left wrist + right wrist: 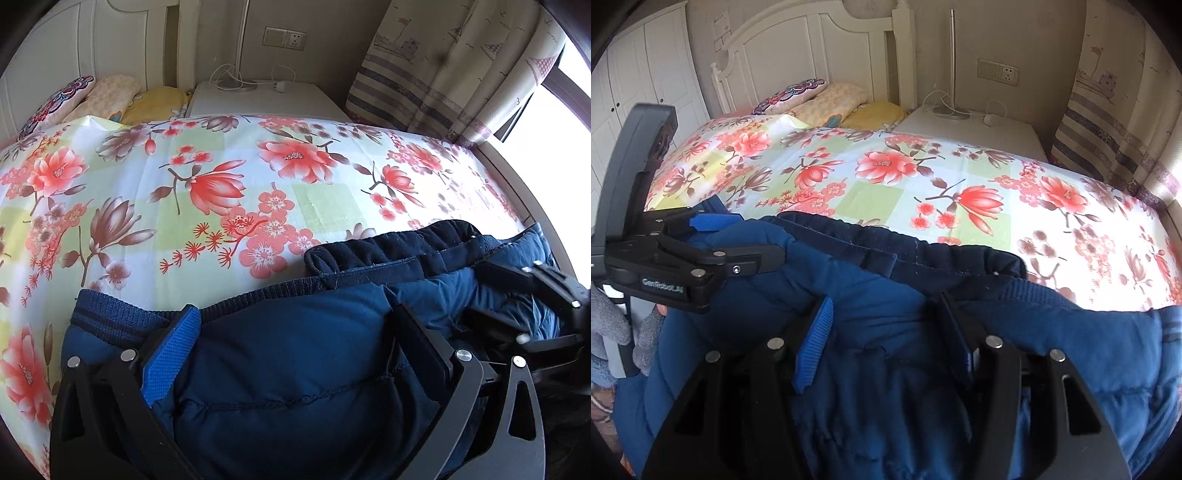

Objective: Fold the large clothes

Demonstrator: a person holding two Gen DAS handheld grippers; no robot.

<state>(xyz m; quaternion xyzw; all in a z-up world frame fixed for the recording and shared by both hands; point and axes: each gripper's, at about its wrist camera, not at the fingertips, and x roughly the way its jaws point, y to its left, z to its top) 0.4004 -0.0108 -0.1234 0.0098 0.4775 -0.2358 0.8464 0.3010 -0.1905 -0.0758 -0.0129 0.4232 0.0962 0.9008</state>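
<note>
A navy blue padded jacket point(295, 350) with a ribbed hem and dark collar lies at the near edge of the floral bed; it also shows in the right wrist view point(886, 302). My left gripper point(295, 325) has its blue-padded fingers point(173, 347) pressed into a thick bunch of jacket fabric held between them. My right gripper point(886, 328) holds another bunch of the jacket between its fingers point(816, 343). The left gripper also appears at the left of the right wrist view point(701, 240), gripping the jacket's edge. The right gripper shows at the right of the left wrist view point(517, 291).
The bed with a floral sheet point(258, 177) stretches ahead. Pillows point(827, 99) lie against the white headboard point(812, 55). A white nightstand point(967, 125) with a lamp base and cables stands behind. Curtains point(461, 66) hang at the right; a wardrobe point(646, 74) stands at the left.
</note>
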